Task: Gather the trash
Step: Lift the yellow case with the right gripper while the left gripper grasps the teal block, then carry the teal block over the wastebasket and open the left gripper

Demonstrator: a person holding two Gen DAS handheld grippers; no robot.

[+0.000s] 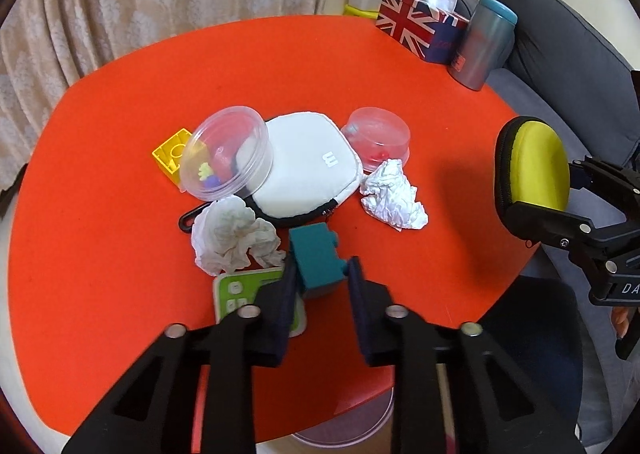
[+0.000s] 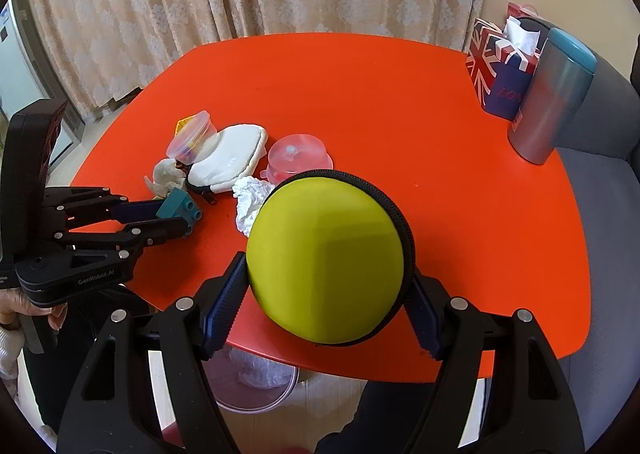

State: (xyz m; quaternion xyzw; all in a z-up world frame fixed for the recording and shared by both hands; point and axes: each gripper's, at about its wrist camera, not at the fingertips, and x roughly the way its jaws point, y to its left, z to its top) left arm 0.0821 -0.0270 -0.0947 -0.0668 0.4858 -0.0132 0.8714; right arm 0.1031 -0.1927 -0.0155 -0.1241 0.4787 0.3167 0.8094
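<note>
My left gripper (image 1: pixel 322 268) is shut on a teal toy brick (image 1: pixel 317 258) and holds it just above the red table (image 1: pixel 120 141); it also shows in the right wrist view (image 2: pixel 182 215). My right gripper (image 2: pixel 326 282) is shut on a round yellow zip case (image 2: pixel 328 258), held above the table's near edge; the case shows at the right in the left wrist view (image 1: pixel 534 169). Two crumpled white tissues lie on the table, one (image 1: pixel 234 236) by my left gripper, one (image 1: pixel 392 195) further right.
A white pouch (image 1: pixel 308 165), a clear tub with small toys (image 1: pixel 226 151), a yellow brick (image 1: pixel 172 151), a pink lidded tub (image 1: pixel 378 135) and a green card (image 1: pixel 244 292) crowd the middle. A Union Jack tissue box (image 1: pixel 416 23) and a grey canister (image 1: pixel 482 43) stand far right. A bin with a bag (image 2: pixel 256 386) sits under the near edge.
</note>
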